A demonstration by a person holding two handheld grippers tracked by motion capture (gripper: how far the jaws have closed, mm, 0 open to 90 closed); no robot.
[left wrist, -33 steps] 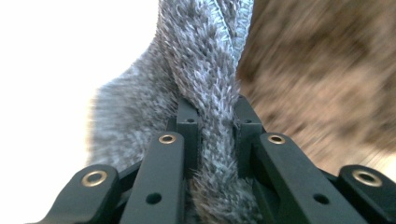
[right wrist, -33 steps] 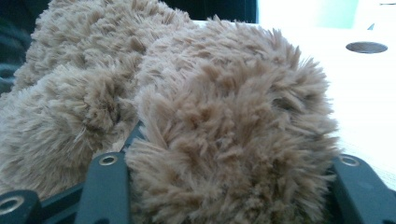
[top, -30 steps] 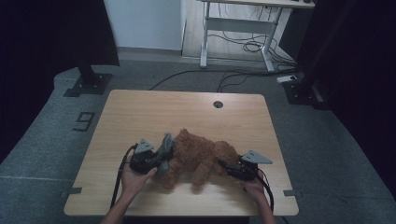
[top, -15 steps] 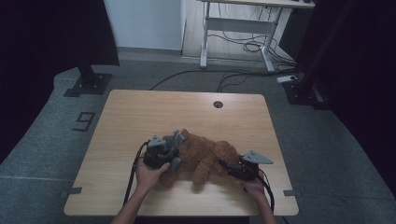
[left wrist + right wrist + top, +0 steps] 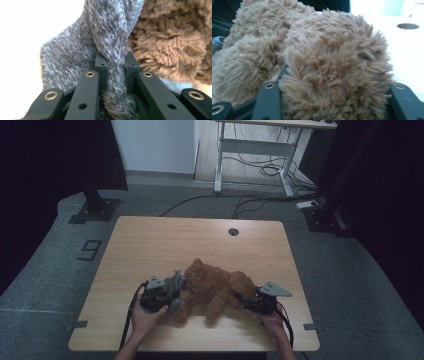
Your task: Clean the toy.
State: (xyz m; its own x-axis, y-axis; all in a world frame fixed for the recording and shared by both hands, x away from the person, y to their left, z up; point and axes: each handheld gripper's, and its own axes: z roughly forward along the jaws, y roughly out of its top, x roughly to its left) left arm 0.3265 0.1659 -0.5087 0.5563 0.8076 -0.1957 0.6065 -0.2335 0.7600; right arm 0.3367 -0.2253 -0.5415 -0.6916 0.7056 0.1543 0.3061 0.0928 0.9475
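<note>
Left tool (image 5: 169, 292) has dropped lower at the near-left of the table (image 5: 150, 240), pinching the grey knit garment (image 5: 110, 57) beside the brown teddy bear (image 5: 212, 287), right tool (image 5: 246, 304) clamps a plush limb; dressing likely underway

Light wood table (image 5: 150, 240) w/ a round cable hole (image 5: 233, 231) at far edge, on grey carpet (image 5: 45, 270). Far back: white desk frame (image 5: 255, 150), loose cables (image 5: 260, 170), dark curtains (image 5: 50, 155) left & right.
</note>
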